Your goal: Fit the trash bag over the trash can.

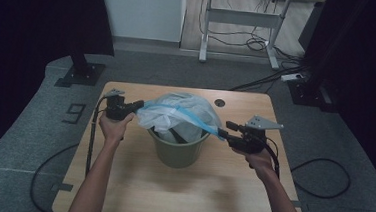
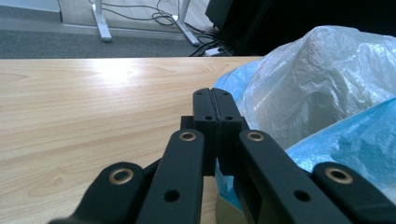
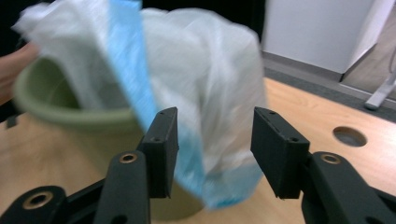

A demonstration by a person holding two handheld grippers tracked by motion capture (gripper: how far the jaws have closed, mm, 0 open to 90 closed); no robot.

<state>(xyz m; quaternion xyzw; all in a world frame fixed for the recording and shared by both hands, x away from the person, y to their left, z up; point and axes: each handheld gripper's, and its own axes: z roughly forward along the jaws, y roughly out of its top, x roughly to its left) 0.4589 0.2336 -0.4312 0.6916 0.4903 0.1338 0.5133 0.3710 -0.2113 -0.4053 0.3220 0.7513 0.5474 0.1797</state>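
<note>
My left gripper (image 1: pixel 137 106) is closed completely, the two jaws are pressed flat together, and in the left gripper view the blue edge of the plastic bag (image 2: pixel 327 93) runs right beside them and under them, so I think the bag's rim is pinched there, though the exact place of the pinch is hidden by the jaws. In the high view the bag (image 1: pixel 180 113) is pulled from this gripper across the green bin (image 1: pixel 177 153), which stands in the middle of the wooden table (image 1: pixel 120 181). The bag sits in the mouth of the bin and stands up above its rim, white and half clear, with a blue band along its edge. My right gripper (image 1: pixel 222 134) is at the right side of the bin, with its jaws apart at about half width. In the right gripper view (image 3: pixel 212 154) the blue edge of the bag (image 3: pixel 205 93) hangs between the two pads, close to the left one, but they do not press on it. The bin (image 3: pixel 70 112) is behind it, a little blurred.
</note>
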